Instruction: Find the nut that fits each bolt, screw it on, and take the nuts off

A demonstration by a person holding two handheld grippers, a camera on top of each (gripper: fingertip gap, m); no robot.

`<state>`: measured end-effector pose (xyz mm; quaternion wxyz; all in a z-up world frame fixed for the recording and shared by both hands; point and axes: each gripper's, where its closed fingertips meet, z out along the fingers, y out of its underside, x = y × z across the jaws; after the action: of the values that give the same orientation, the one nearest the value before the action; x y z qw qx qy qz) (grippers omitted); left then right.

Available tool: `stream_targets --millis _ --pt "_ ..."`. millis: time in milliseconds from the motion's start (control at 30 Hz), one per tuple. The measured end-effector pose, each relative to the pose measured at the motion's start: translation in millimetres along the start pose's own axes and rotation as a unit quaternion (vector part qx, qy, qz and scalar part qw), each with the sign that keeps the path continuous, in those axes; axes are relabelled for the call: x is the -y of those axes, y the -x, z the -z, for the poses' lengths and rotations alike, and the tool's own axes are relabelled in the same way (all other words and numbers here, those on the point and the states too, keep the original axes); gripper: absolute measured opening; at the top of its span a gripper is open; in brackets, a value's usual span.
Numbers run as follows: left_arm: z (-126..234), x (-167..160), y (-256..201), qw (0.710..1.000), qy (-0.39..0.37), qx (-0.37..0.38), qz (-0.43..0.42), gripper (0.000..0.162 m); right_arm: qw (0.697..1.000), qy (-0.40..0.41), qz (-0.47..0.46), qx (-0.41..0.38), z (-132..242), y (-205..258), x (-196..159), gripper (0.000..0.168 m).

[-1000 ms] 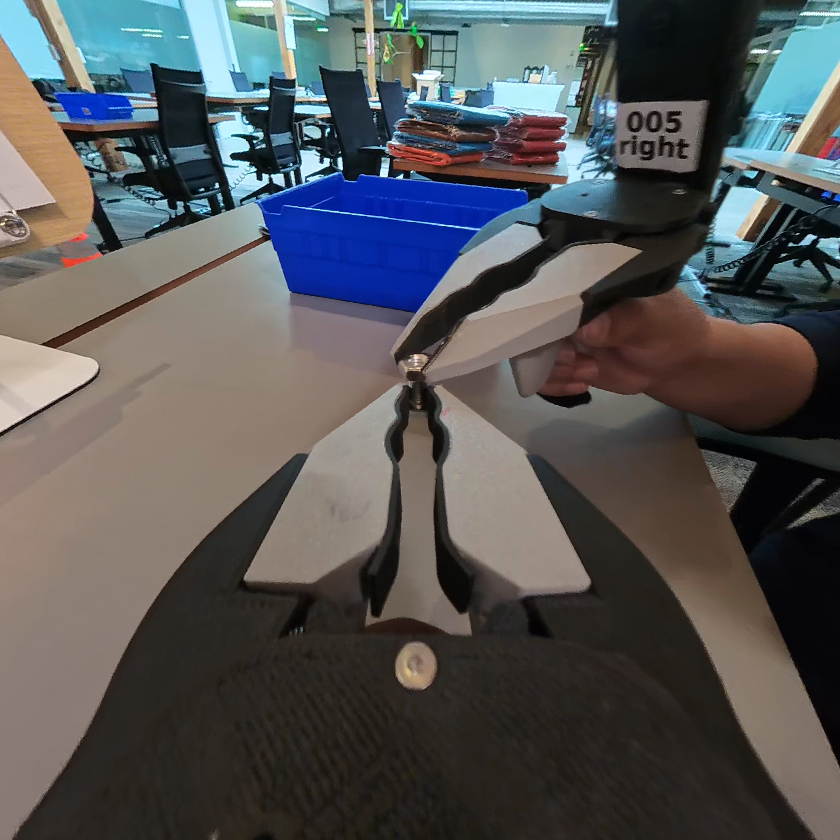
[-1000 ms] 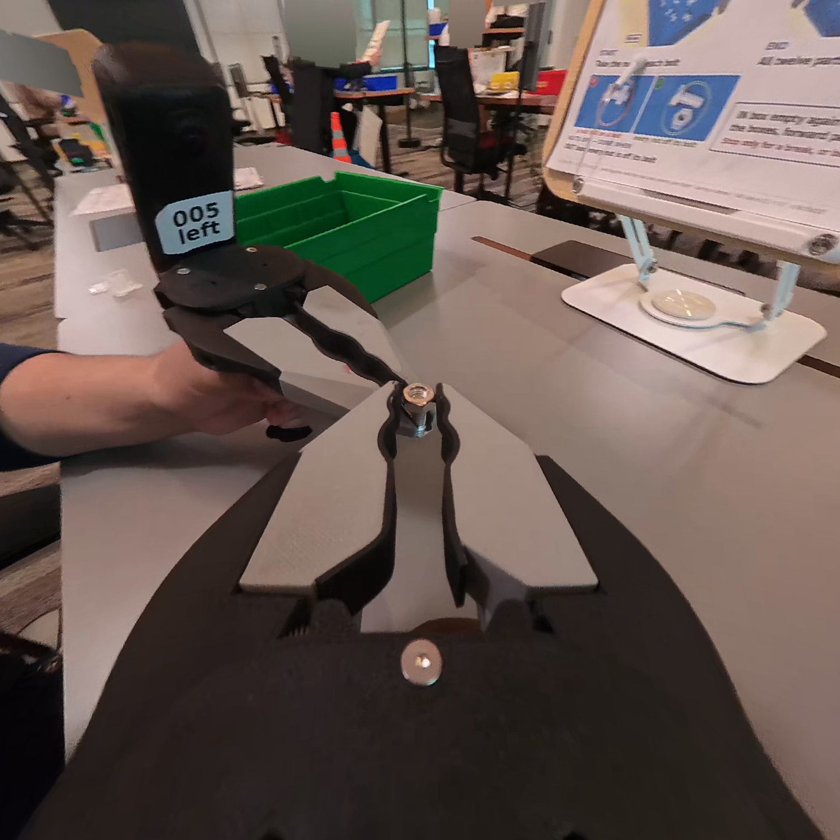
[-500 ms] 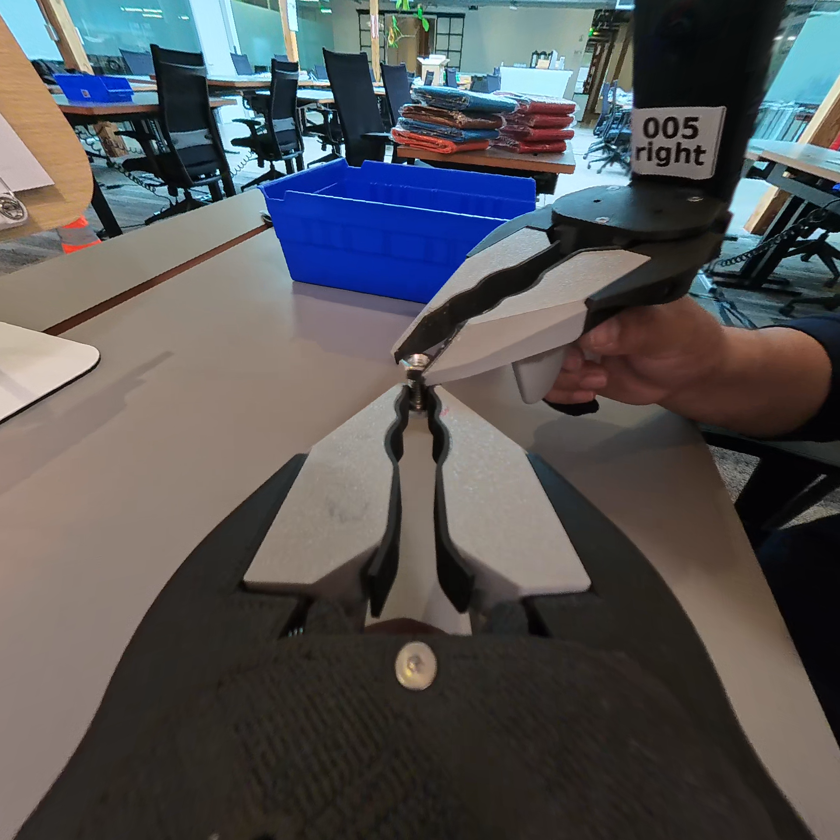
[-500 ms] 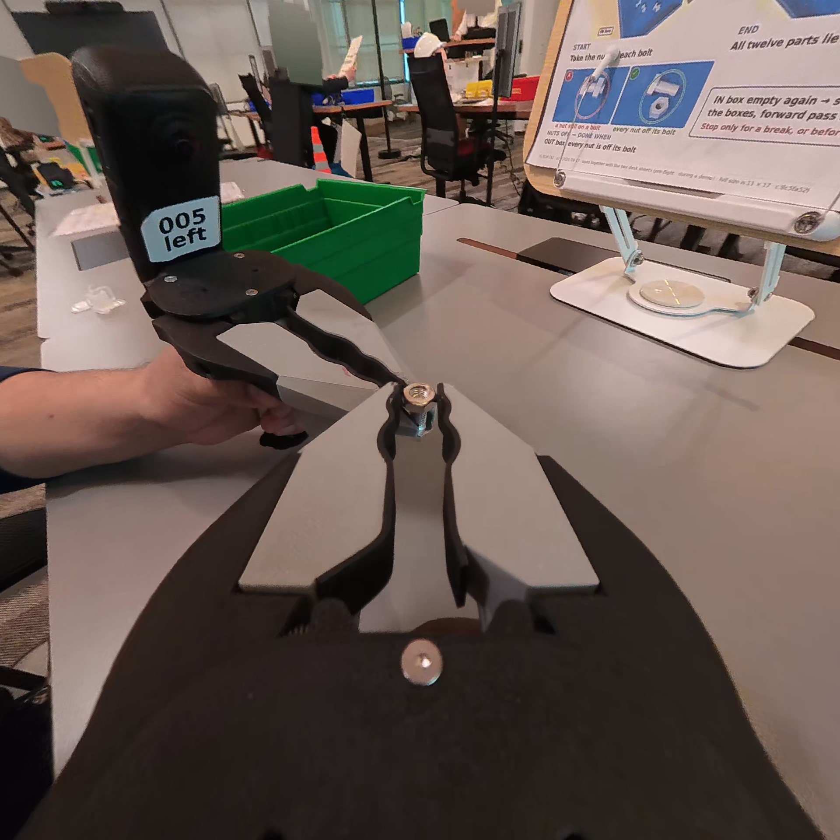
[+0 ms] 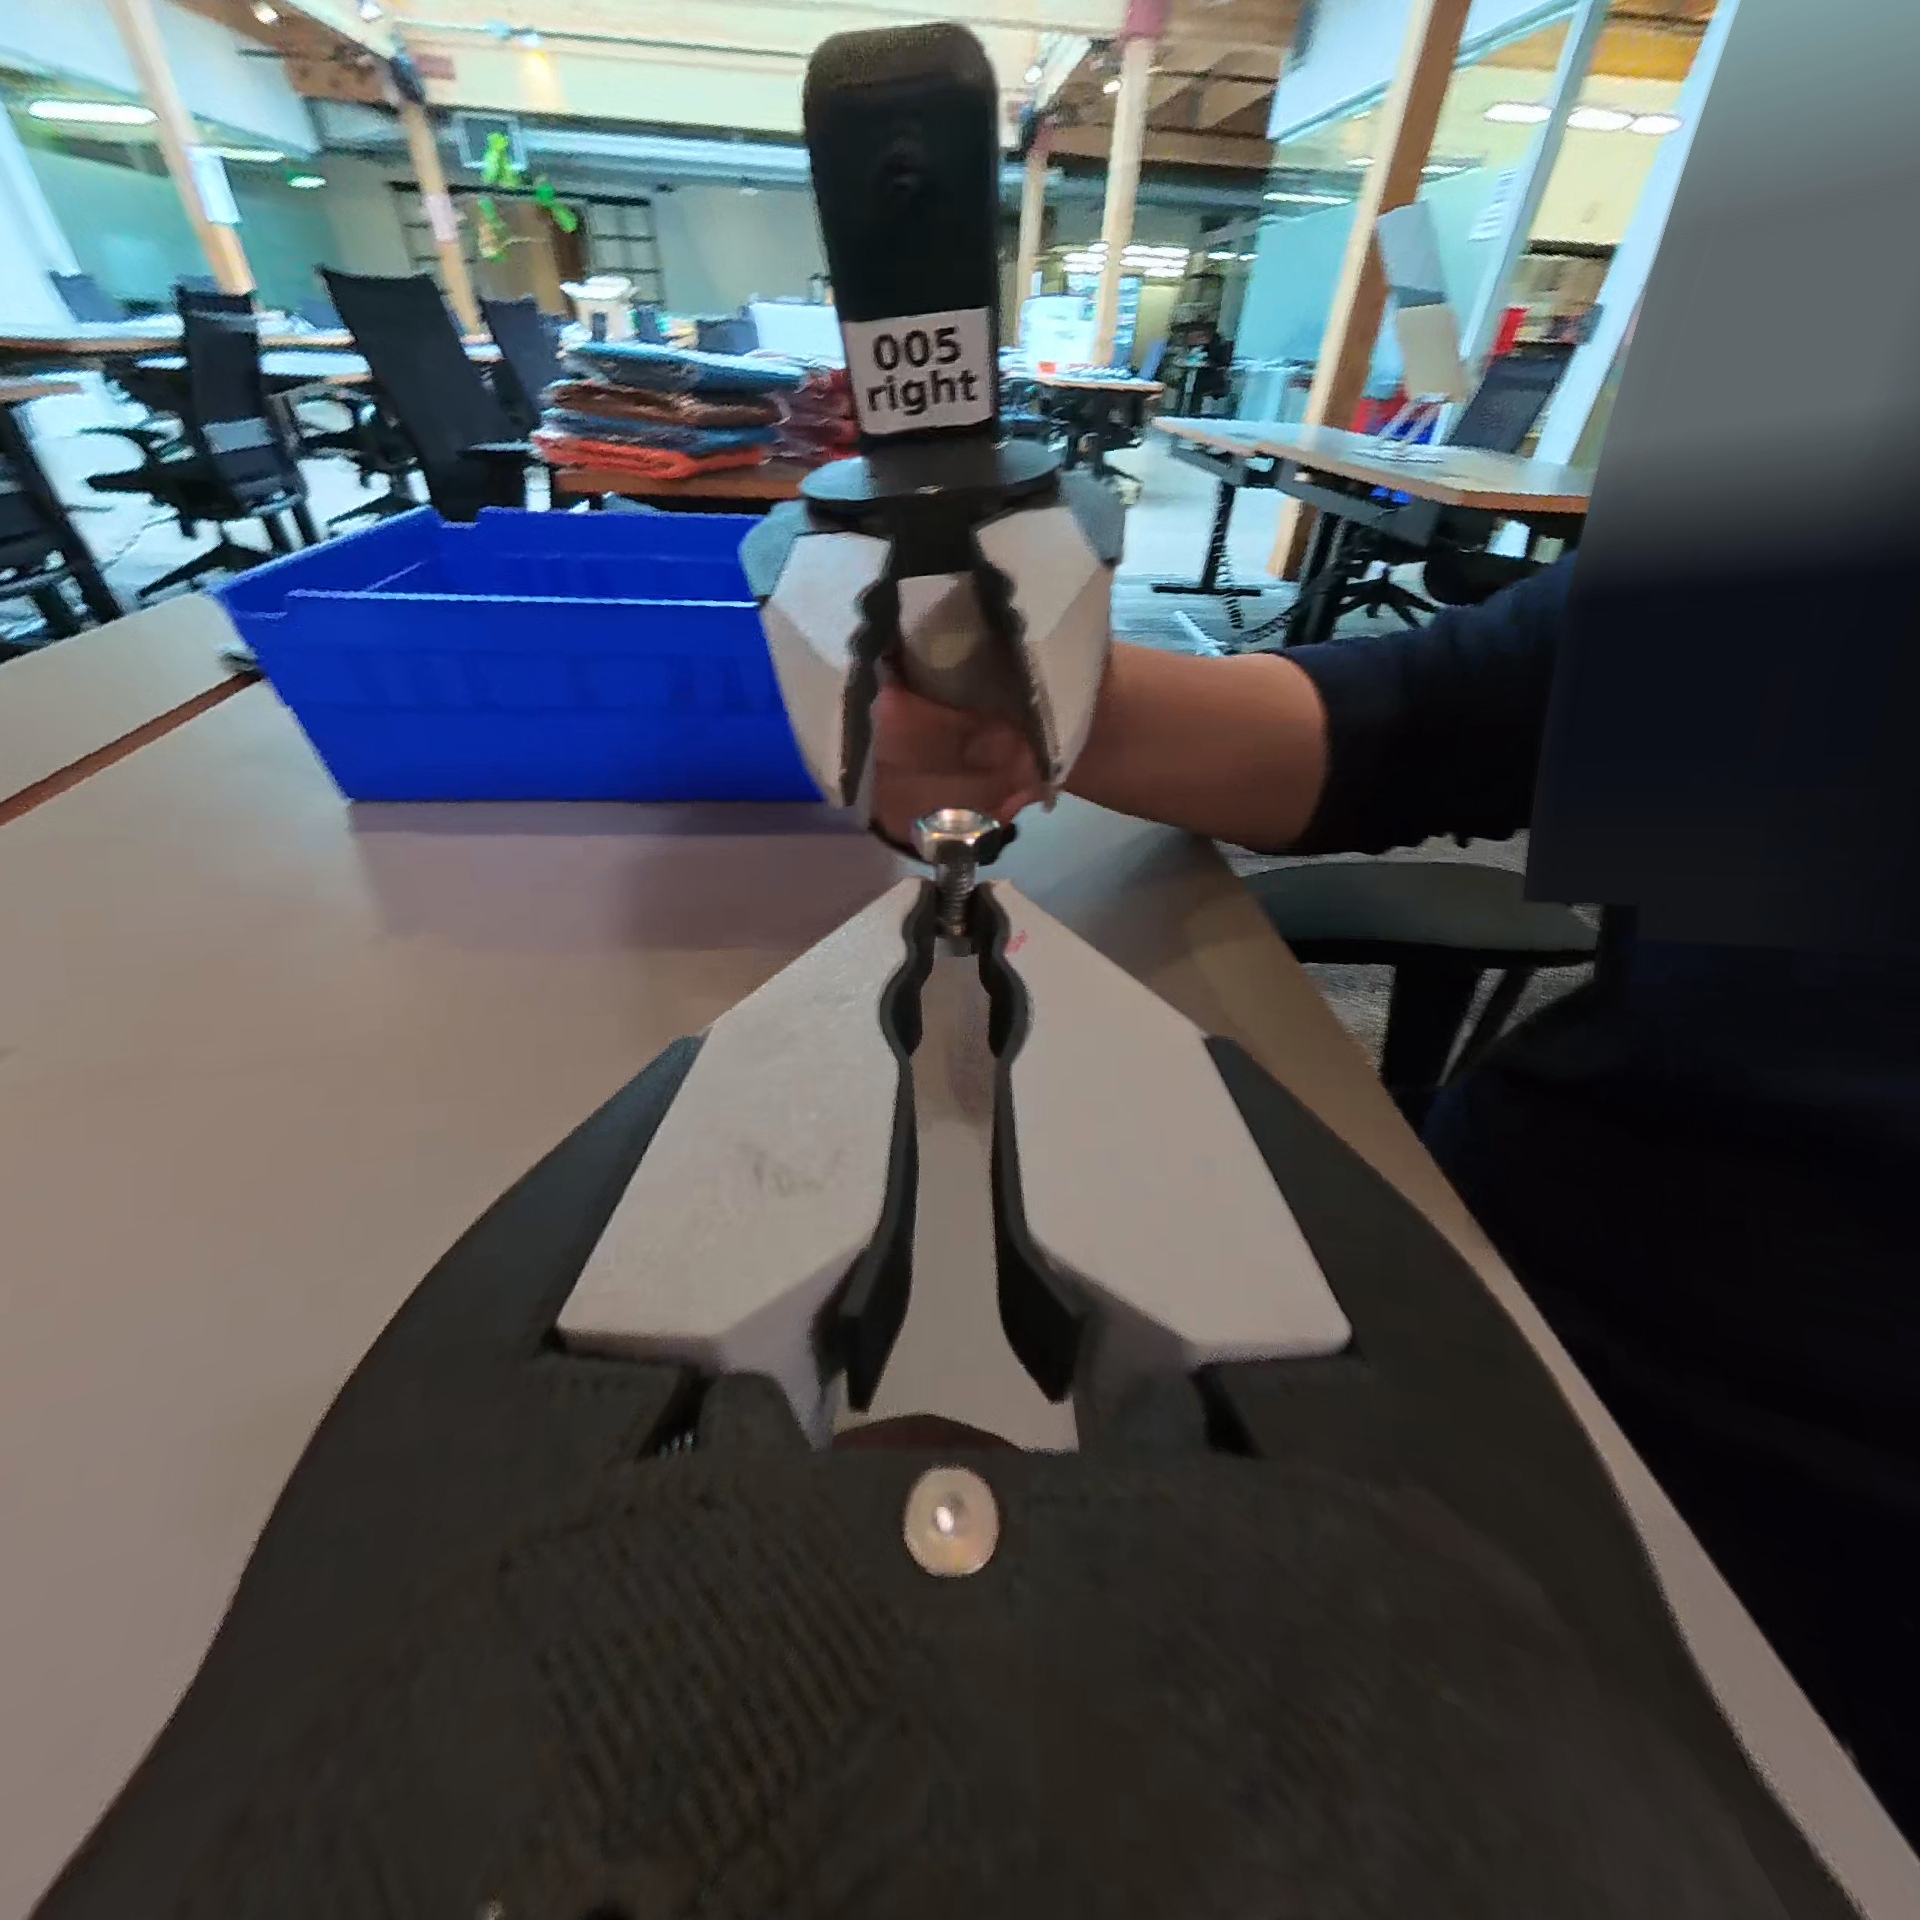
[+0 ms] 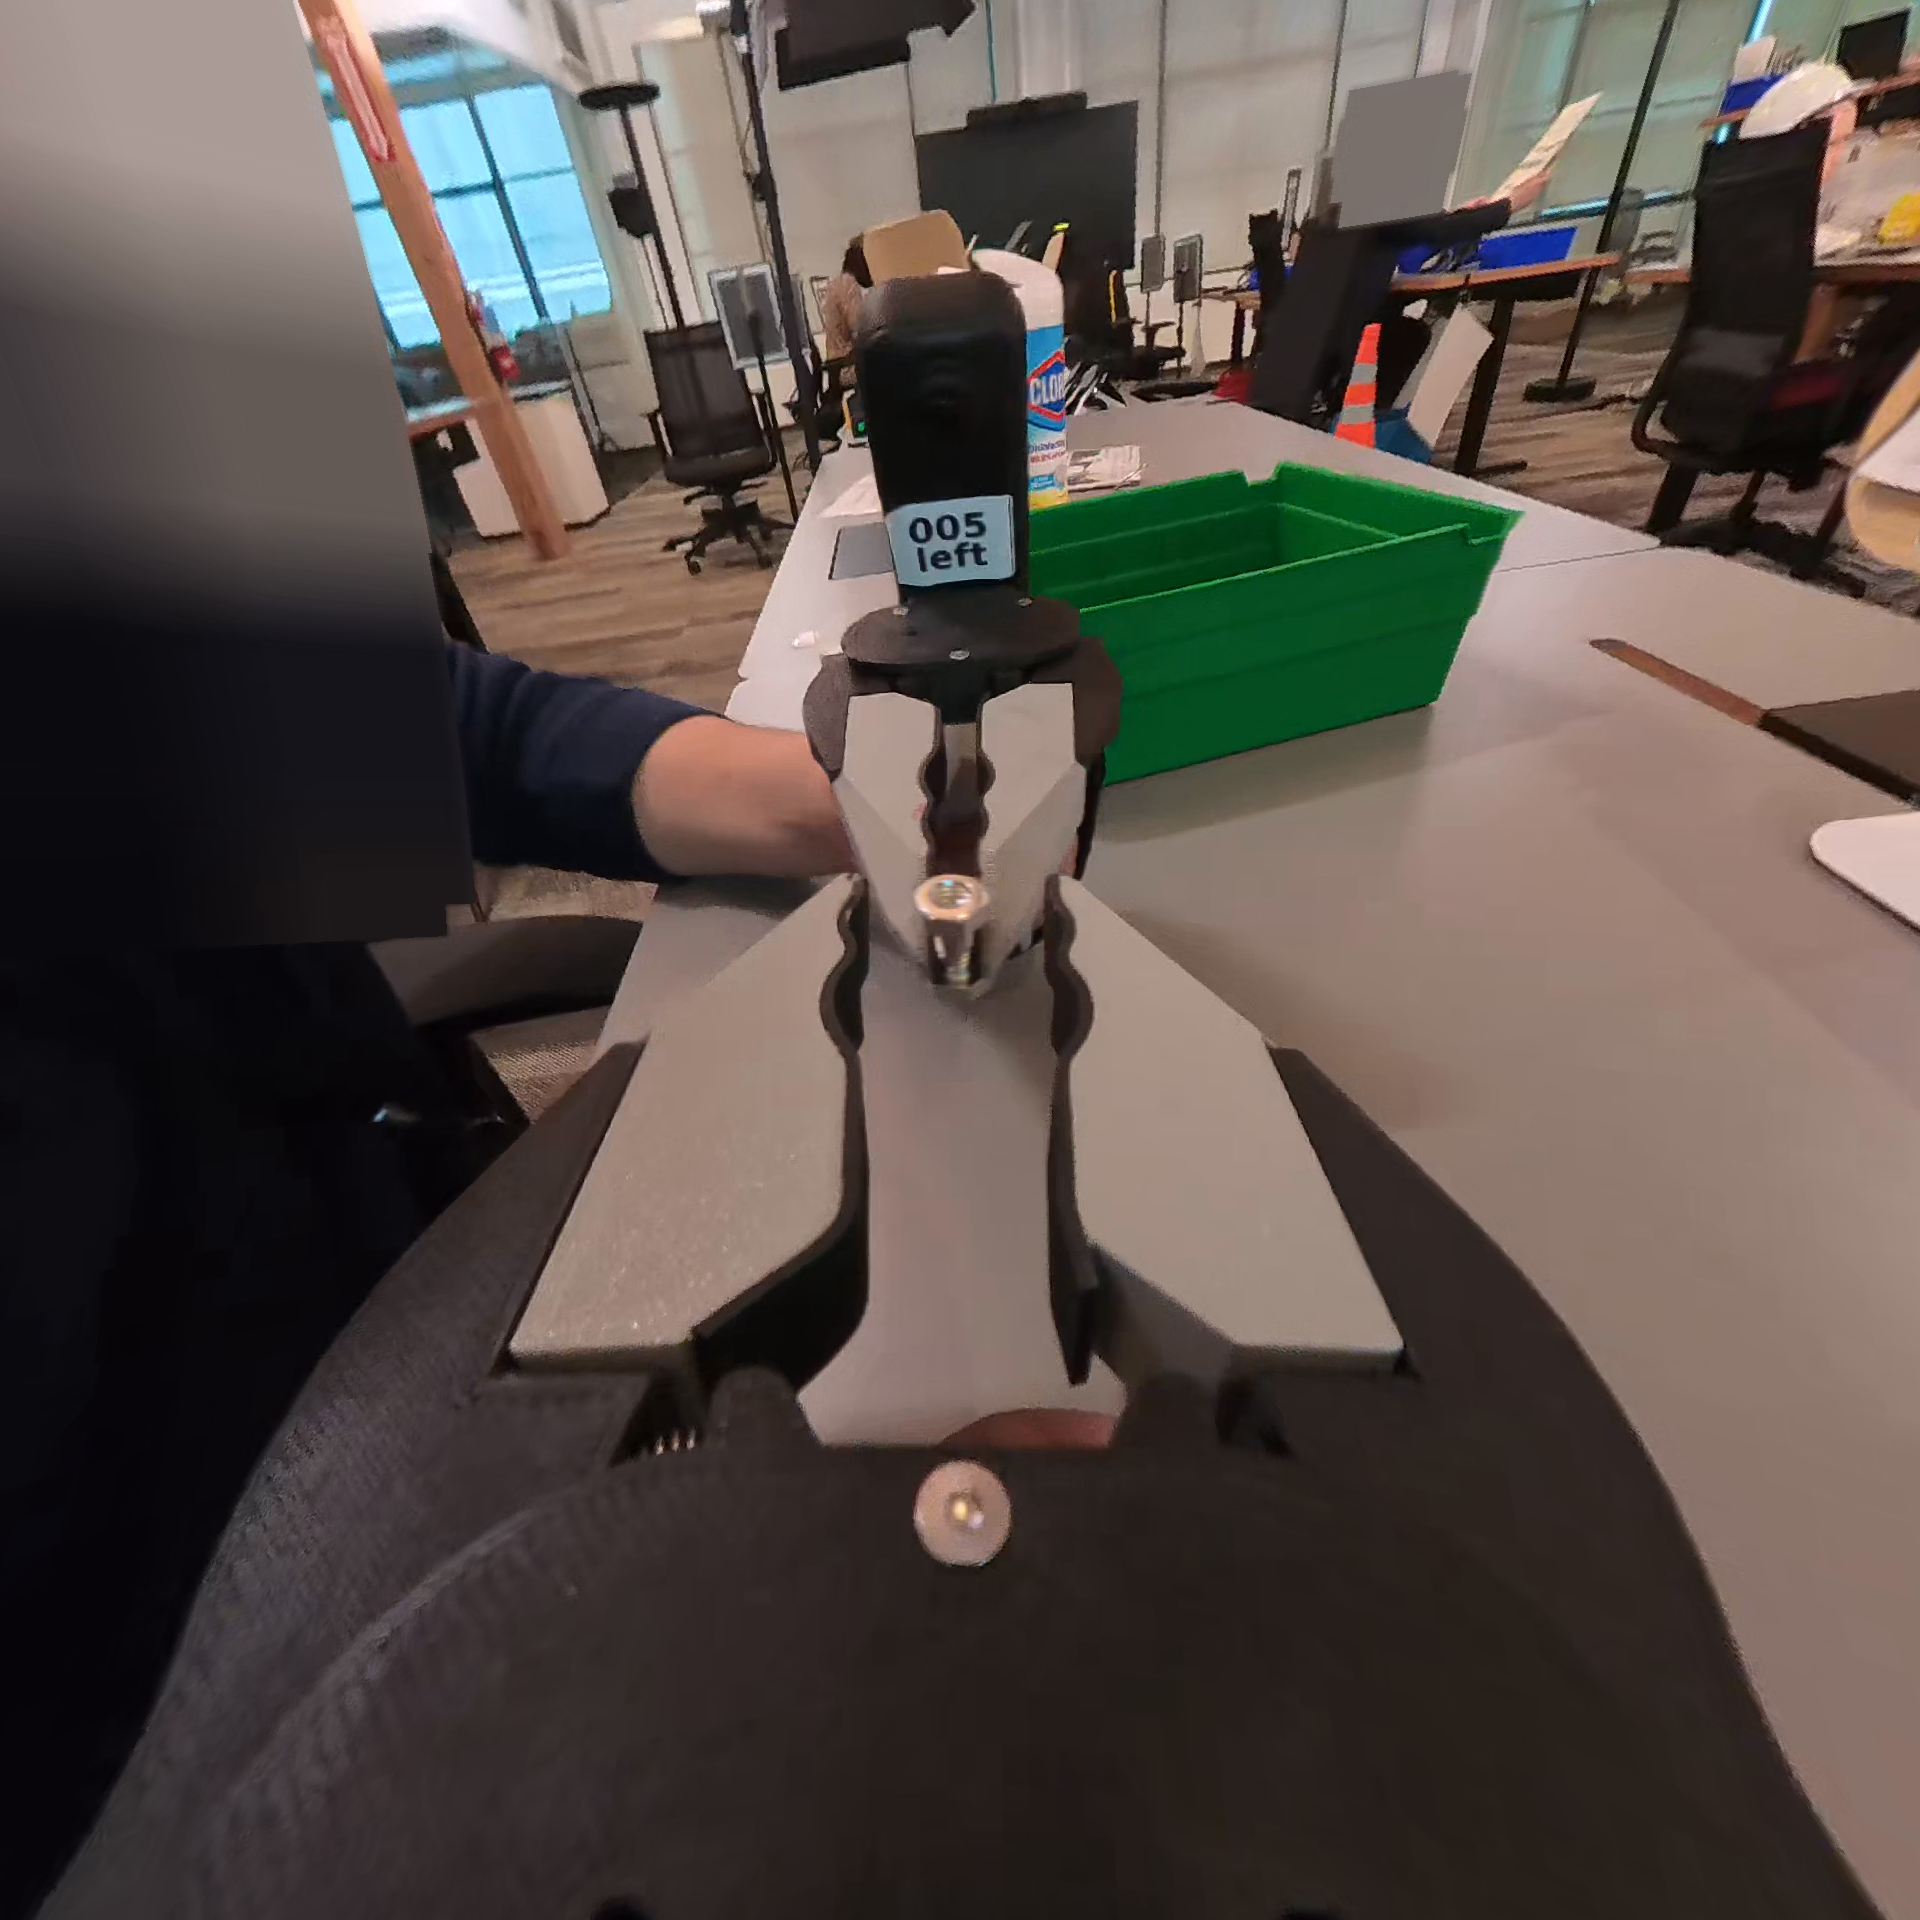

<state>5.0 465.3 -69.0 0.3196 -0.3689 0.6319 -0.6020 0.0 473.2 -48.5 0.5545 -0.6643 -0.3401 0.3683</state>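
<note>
Left wrist view. Left gripper [image 5: 954, 914] has its jaws closed narrow on the threaded shank of the bolt [image 5: 954, 904], at the very tips. The bolt stands out past the tips, away from the camera, with its long axis running along the fingers. A hex nut [image 5: 954, 833] sits at the far end of the bolt; some thread shows between nut and fingertips. The right gripper [image 5: 948, 790] faces this one head-on, jaws spread wide, tips just beyond and either side of the nut, apparently not touching it. A blue bin [image 5: 499, 675] stands far left on the grey table [image 5: 312, 1039]; its contents cannot be seen.

Right wrist view. The right gripper [image 6: 954, 935] is open wide and holds nothing. The bolt with its nut [image 6: 948, 902] lies between its fingertips but clear of both, held only by the left gripper [image 6: 956, 961] opposite. The nut end points toward this camera, showing the bore. A green bin [image 6: 1299, 623] stands far right on the table, its visible part bare.

Progress, as judged: the nut is on the thread of this bolt, so matching is done for this pair. I cannot tell whether it is being run on or backed off. Either way the nut is not yet off, and no other bolts or nuts are visible.
</note>
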Motion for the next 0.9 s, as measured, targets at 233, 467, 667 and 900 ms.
stream_targets --millis 233,467,667,900 --pt "-2 3 -20 0.999 -0.008 -0.05 -0.017 0.005 0.997 0.002 0.028 0.065 -9 23 -1 0.023" --pt "-3 3 -26 0.998 -0.008 -0.061 -0.021 0.005 0.997 -0.002 0.044 0.063 -9 28 -1 0.007" --pt "-5 3 -26 0.998 -0.005 -0.06 -0.021 0.005 0.998 -0.01 0.038 0.057 -7 28 -2 0.011" --pt "-4 4 -26 0.998 -0.007 -0.057 -0.024 0.005 0.997 -0.009 0.038 0.067 -7 31 -3 0.015"
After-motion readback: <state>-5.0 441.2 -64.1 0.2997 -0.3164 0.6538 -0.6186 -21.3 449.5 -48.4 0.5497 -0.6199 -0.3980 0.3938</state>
